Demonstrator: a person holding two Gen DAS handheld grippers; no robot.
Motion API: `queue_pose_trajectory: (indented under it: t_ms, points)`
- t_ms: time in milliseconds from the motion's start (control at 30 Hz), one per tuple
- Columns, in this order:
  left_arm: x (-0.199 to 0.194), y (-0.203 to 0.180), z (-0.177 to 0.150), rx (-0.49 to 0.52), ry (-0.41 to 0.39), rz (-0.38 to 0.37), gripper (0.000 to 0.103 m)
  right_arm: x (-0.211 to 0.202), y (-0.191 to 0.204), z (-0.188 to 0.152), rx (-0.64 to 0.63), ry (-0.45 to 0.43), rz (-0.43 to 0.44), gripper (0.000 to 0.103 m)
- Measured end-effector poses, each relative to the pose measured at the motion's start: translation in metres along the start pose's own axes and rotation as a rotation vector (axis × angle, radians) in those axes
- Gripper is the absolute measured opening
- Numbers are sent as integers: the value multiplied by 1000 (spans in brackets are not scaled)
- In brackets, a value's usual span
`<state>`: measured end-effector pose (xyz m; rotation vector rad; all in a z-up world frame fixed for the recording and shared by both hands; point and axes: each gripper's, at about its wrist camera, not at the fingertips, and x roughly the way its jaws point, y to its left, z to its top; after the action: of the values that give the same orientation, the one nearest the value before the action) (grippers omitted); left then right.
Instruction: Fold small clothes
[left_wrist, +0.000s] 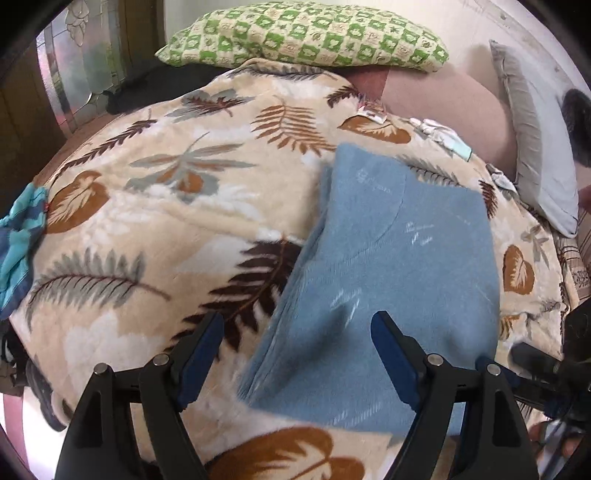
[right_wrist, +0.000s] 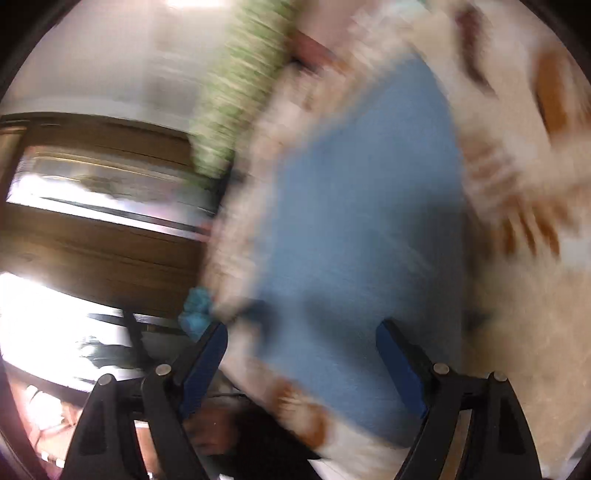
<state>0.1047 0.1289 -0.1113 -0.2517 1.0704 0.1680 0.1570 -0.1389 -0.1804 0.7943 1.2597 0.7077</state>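
Between my left gripper's (left_wrist: 297, 332) spread, empty fingers lies the blue cloth (left_wrist: 384, 258), folded flat on the leaf blanket (left_wrist: 147, 221) and stretching ahead and a little right of the tool. Far ahead sits a green pillow (left_wrist: 303, 37); a turquoise garment (left_wrist: 18, 240) lies well off to the left. My right gripper (right_wrist: 301, 347) is wide too, holding nothing, with the cloth (right_wrist: 354, 221) just ahead, though that view is badly blurred.

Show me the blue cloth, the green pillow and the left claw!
blue cloth (left_wrist: 388, 258), left wrist view, middle of its top layer.
green pillow (left_wrist: 303, 35), left wrist view, middle of its checkered top.
left claw (left_wrist: 297, 325), left wrist view, between its open fingertips.
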Motion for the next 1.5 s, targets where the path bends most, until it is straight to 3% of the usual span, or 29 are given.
queue_pose_trajectory:
  t_ms: [33,100,200,267,333,367,433,567,667,733,833,1000,1133,1233,1333,1500]
  points:
    - [-4,3,-2,0,-5,-3,83,-2,-1,-1,17,-28,38,85]
    - [-14,10,-7,-2,-26,12,83,-18,12,-2,22,-50,34,85]
    - [-17,20,-12,-35,-25,7,83,-35,37,-10,-61,-72,85,85]
    - [-16,21,-15,-45,-11,2,83,-35,37,-14,-86,-84,52,85]
    - [-14,19,-19,-40,4,0,83,-6,6,-16,-16,5,-22,86]
    - [-14,18,-20,-35,6,-2,83,5,-12,-18,56,44,25,86]
    - [-17,18,-23,-19,-5,1,83,-13,-9,-22,81,-8,62,85]
    - [-17,20,-18,-27,2,-14,83,-42,19,-26,-38,-55,24,85]
    - [-15,19,-6,-19,22,-106,83,-64,11,-25,-26,-109,39,85]
    - [-10,20,7,-38,38,-171,83,-74,-3,-23,-4,-131,0,85]
    - [8,21,22,-85,98,-196,83,-76,-20,-6,32,-142,-26,85]
    - [28,15,2,-72,129,-197,83,-67,-25,49,27,-176,-35,85]
    - [57,15,-14,-65,215,-161,83,-25,-33,96,30,-93,-85,85]
    - [59,9,-14,-32,193,-143,83,4,-39,107,19,-30,-108,85]
    - [60,5,-11,-28,189,-132,75,26,-35,107,-51,4,-186,83]
    - [57,3,-13,-28,167,-131,54,31,-29,106,-87,9,-250,67]
